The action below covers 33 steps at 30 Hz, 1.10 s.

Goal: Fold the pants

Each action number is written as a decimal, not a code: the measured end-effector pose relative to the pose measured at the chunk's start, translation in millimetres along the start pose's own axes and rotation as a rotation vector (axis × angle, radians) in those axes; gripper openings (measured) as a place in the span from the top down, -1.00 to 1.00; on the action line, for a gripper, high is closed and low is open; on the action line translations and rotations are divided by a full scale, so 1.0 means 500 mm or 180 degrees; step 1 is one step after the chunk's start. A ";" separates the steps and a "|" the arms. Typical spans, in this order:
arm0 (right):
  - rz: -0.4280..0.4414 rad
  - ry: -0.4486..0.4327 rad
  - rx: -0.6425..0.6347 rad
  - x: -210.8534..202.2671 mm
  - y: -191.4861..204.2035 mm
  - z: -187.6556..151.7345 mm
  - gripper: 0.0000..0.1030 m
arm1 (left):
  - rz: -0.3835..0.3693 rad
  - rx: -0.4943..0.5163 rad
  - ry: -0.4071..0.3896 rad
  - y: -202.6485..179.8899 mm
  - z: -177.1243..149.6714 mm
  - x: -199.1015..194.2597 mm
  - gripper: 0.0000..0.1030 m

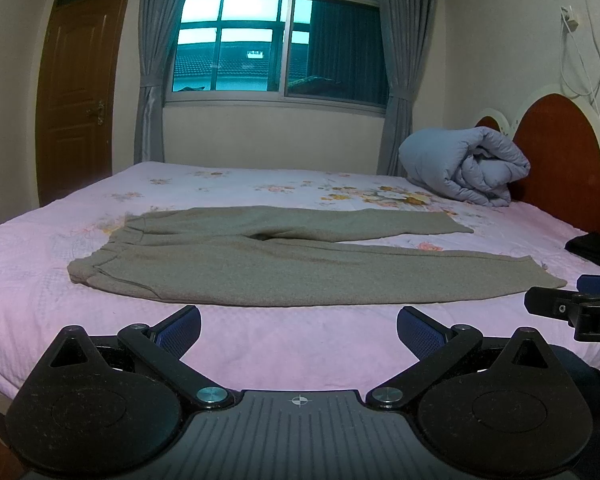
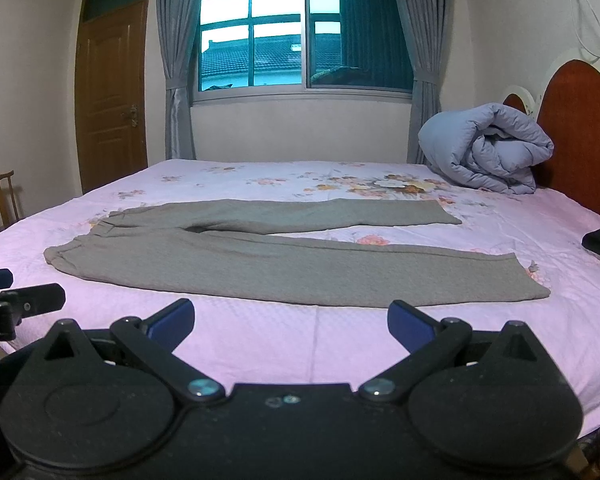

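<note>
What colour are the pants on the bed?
Plain grey-brown pants, with no pattern; clearest in the right wrist view.

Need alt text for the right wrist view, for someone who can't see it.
Grey pants lie flat and unfolded on a pink floral bed, waistband left, legs spread right. The right gripper hovers open before the near edge, holding nothing. A rolled blue quilt sits by the headboard.

The pants (image 1: 260,264) are matt grey-brown cloth with a fine, slightly rough knit texture. The bed sheet (image 1: 260,344) is soft pink cloth with a faint woven grid and printed flowers. The left gripper (image 1: 299,330) is matt black plastic, dust-speckled, with ribbed blue pads (image 1: 418,334) and shiny metal pivot bolts (image 1: 207,394). The headboard (image 1: 556,160) is glossy reddish wood.
</note>
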State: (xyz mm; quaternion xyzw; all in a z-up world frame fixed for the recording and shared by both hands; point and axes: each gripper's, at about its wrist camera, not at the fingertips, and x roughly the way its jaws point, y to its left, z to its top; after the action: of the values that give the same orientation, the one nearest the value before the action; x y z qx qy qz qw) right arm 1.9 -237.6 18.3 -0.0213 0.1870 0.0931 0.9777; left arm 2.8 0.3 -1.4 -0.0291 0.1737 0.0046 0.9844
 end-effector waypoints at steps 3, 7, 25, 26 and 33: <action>-0.0002 0.0002 0.0001 0.000 0.001 0.001 -0.89 | 0.0001 -0.0001 0.0002 0.000 0.000 0.000 -1.00; -0.0005 0.0004 0.0003 0.000 0.001 0.000 -0.89 | 0.0002 0.0002 0.0003 0.000 0.000 0.001 -1.00; -0.0013 0.0020 0.0013 0.007 -0.005 -0.012 -0.89 | 0.0004 0.0006 0.0003 -0.001 -0.002 0.001 -1.00; -0.0012 0.0021 0.0015 0.006 -0.006 -0.013 -0.89 | 0.0003 0.0005 0.0004 -0.001 -0.002 0.001 -1.00; -0.0013 0.0026 0.0016 0.007 -0.006 -0.013 -0.89 | 0.0001 0.0007 0.0012 0.001 -0.005 0.002 -1.00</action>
State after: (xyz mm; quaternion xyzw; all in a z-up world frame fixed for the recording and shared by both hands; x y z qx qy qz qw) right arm 3.4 -240.4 10.9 -0.0196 0.1912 0.0906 0.9772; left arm 3.0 0.7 -4.0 -0.0280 0.1756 0.0044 0.9840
